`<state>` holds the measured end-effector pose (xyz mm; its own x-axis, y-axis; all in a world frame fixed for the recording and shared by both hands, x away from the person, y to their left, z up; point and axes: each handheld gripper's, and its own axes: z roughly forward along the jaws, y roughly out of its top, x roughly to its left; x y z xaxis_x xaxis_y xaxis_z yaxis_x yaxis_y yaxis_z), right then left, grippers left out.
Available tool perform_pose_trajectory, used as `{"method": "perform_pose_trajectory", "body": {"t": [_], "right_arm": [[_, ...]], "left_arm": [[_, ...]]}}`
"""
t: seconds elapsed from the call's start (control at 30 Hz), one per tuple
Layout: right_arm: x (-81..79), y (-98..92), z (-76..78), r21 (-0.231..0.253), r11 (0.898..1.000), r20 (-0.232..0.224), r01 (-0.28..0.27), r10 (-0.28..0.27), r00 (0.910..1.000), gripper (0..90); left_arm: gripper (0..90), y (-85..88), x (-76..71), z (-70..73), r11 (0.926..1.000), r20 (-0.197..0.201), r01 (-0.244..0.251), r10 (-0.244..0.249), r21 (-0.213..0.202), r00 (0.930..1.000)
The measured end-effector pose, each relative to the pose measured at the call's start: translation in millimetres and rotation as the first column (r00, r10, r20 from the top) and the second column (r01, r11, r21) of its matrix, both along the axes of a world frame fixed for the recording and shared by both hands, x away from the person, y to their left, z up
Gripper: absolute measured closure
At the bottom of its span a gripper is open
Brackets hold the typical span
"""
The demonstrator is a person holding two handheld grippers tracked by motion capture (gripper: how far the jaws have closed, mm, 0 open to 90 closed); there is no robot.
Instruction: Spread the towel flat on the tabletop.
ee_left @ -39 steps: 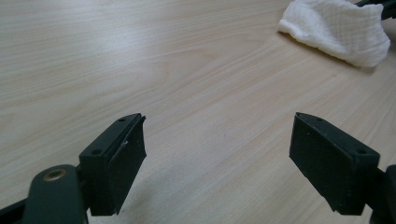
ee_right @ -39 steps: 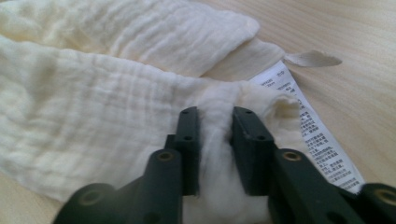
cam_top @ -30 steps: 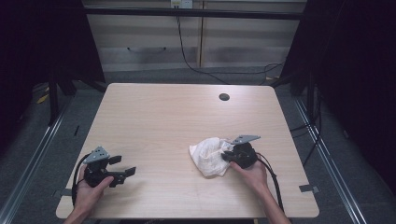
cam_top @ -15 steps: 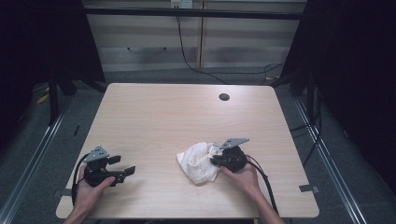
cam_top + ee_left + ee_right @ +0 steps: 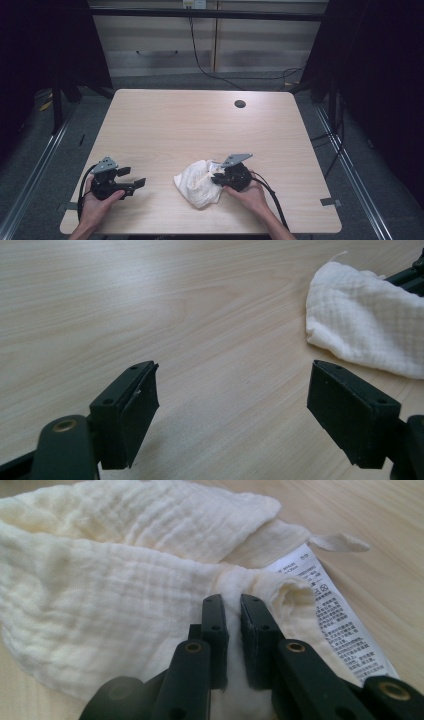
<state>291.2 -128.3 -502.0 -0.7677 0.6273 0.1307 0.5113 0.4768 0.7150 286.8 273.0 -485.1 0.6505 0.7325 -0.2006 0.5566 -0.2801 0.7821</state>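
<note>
A crumpled white cloth (image 5: 197, 182) lies on the wooden table (image 5: 190, 125), near its front edge. My right gripper (image 5: 216, 176) is shut on a fold of the cloth (image 5: 150, 595), its jaws pinching the fabric beside a printed care label (image 5: 325, 615). At the front left my left gripper (image 5: 132, 177) rests in the person's hand, open, with nothing between its fingers. In the left gripper view the cloth (image 5: 365, 320) lies off to the upper right, apart from the left gripper (image 5: 232, 400).
A small dark round hole (image 5: 240, 104) sits in the table near its far right edge. Cables trail from both grippers off the front edge. The floor around the table is dark, with cabinets behind.
My right gripper has dragged the cloth leftward across the table. The left gripper has stayed in place.
</note>
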Motion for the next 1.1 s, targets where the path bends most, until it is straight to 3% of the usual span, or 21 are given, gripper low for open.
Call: {"method": "perform_pose_trajectory", "body": {"t": [0.27, 0.37, 0.47, 0.57, 0.63, 0.73, 0.77, 0.87, 0.93, 1.1], "right_arm": [[-4.9, 20.4, -1.6, 0.017, 0.999, 0.010, -0.050, 0.050, 0.9987, 81.5], [-7.5, 27.9, -0.4, -0.007, 0.998, 0.027, -0.066, 0.066, 0.9974, 81.4], [-10.4, 35.6, -1.2, 0.003, 0.996, 0.029, -0.089, 0.089, 0.9956, 81.3], [-11.6, 41.8, -0.3, -0.003, 0.995, 0.025, -0.099, 0.099, 0.9948, 78.1], [-11.3, 43.3, 1.6, 0.005, 0.995, 0.006, -0.101, 0.101, 0.9949, 68.0], [-11.3, 40.9, 4.6, 0.016, 0.994, 0.012, -0.108, 0.108, 0.9941, 64.3], [-10.6, 33.8, 11.9, 0.061, 0.994, 0.018, -0.086, 0.086, 0.9962, 60.4], [-10.1, 21.1, 23.2, 0.085, 0.995, 0.038, -0.047, 0.044, 0.9983, 58.0], [-10.2, 10.7, 29.1, 0.100, 0.995, 0.048, -0.024, 0.019, 0.9987, 57.7], [-13.3, -10.9, 34.3, 0.076, 0.996, 0.051, 0.038, -0.042, 0.9978, 57.1]], "left_arm": [[20.1, -0.5, 0.2, -0.2, 1.0000, -0.003, -0.001, 0.001, -0.003, 1.0000], [20.1, -1.9, 0.9, -0.8, 1.0000, -0.004, 0.003, -0.003, 0.002, 1.0000], [20.2, -4.1, 1.4, -1.1, 0.9999, -0.005, 0.009, -0.009, 0.006, 0.9999], [20.6, -6.8, 1.8, -0.5, 0.9997, -0.006, 0.019, -0.019, 0.014, 0.9998], [21.6, -8.7, 1.4, 0.9, 0.9998, -0.007, 0.019, -0.019, 0.008, 0.9998], [21.8, -9.5, 1.3, 2.5, 0.9999, -0.005, 0.014, -0.014, 0.004, 0.9999], [22.2, -11.2, 2.6, 6.2, 0.9999, 0.001, 0.016, -0.016, -0.001, 0.9999], [26.1, -16.0, 5.5, 16.0, 0.9997, 0.029, 0.021, -0.021, -0.013, 0.9994], [26.8, -23.5, 9.5, 20.4, 0.9993, 0.025, 0.038, -0.038, -0.005, 0.9990], [30.9, -46.4, 22.1, 27.0, 0.9943, 0.025, 0.100, -0.101, 0.037, 0.9946]]}}
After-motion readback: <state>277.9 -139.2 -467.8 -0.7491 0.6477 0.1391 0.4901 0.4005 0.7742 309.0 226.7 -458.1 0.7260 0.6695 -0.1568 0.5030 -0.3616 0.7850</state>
